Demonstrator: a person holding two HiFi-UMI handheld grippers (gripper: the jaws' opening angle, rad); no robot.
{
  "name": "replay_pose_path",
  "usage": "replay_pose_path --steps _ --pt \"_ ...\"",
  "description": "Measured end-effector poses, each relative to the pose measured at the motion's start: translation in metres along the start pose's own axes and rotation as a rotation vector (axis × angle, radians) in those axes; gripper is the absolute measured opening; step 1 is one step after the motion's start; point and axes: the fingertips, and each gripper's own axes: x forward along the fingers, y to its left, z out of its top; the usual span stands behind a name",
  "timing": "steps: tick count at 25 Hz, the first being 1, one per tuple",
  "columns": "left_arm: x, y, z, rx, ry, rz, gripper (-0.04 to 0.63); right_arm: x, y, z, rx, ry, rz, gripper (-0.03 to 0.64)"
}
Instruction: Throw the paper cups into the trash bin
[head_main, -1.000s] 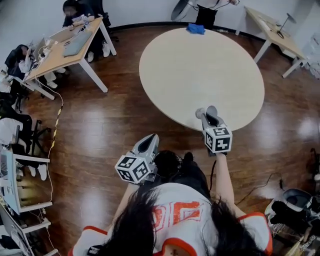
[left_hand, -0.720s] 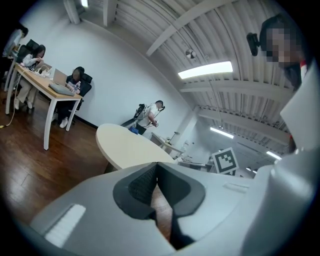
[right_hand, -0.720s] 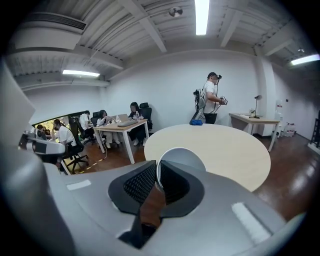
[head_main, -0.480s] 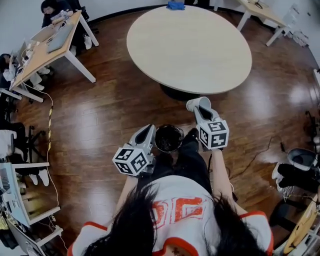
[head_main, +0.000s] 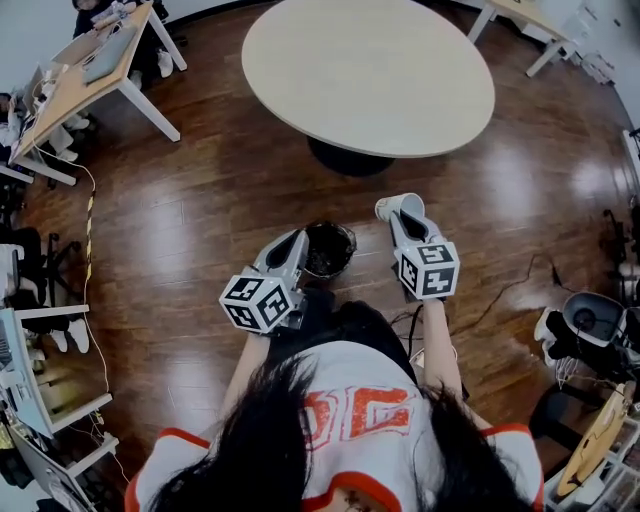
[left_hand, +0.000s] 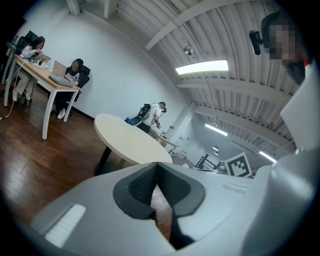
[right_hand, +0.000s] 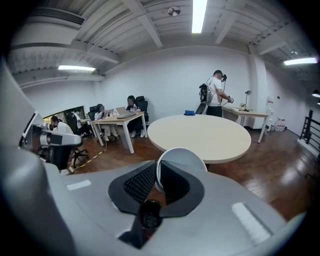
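One paper cup (head_main: 397, 207) is in play, pinched in the right tool (head_main: 403, 220). The jaws are drawn close on the cup's thin wall, and its open mouth points away from the person. The trash bin (head_main: 352, 243) stands on the wood floor (head_main: 200, 220) right at the person's feet. From the head view the cup hangs off to the right of the bin, not over its opening. The left tool (head_main: 293, 246) hovers at the bin's left edge, jaws pressed together with nothing between them. The round table (head_main: 370, 70) sits well beyond the bin.

The step in hand looks like the drop itself, and the bin's mouth is small, so lining up matters. The cup should probably swing left until it is squarely above the dark opening, then come down near the rim before the jaws part. A paper cup is light and can cling to a pad or drift, so a clean, full release is likely the safest. The left tool would do well to leave the drop path free.
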Motion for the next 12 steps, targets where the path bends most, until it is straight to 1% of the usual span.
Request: replay_pose_path --steps 4,8,10,12 --pt "-0.010 -0.001 -0.011 -0.013 0.016 0.037 0.000 -0.008 0.001 -0.021 0.006 0.031 0.013 0.031" --pt "-0.020 -0.001 -0.024 -0.031 0.020 0.079 0.000 -0.006 0.006 -0.048 0.030 0.066 0.050 0.031" --pt "-0.025 -0.004 -0.032 -0.022 0.025 0.100 0.000 -0.003 0.011 -0.064 0.030 0.094 0.082 0.031" --pt "-0.030 -0.008 -0.043 0.005 0.033 0.111 0.000 0.001 0.018 -0.079 0.017 0.127 0.119 0.031"
